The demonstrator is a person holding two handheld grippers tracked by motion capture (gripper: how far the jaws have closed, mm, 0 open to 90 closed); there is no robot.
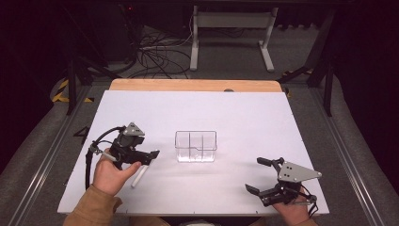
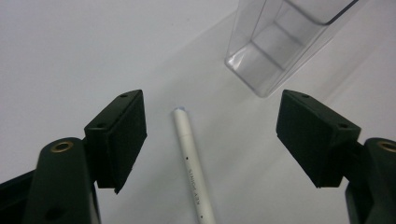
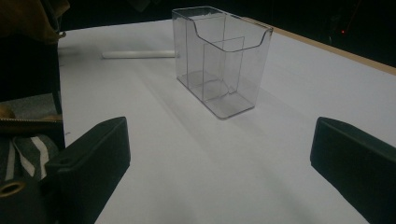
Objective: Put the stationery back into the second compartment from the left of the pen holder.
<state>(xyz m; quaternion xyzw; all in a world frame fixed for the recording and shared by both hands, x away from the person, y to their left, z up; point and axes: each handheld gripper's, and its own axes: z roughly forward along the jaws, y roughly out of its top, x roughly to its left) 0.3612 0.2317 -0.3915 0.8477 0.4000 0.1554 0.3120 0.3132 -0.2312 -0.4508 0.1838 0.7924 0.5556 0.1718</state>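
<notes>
Left tongs (image 2: 210,140) spread astride the slim white plastic pen (image 2: 192,168), untouched; right tongs (image 1: 264,175) spread near the white worktop's (image 1: 235,113) lower-right edge.

Pen (image 2: 191,163) lower end cut off by bottom edge — print on barrel too small to read.

A lab or test room. Loose cables (image 1: 157,56) sprawl on grey carpet behind the white surface (image 1: 244,108). Dark curtains and metal stands (image 1: 71,84) surround it.
</notes>
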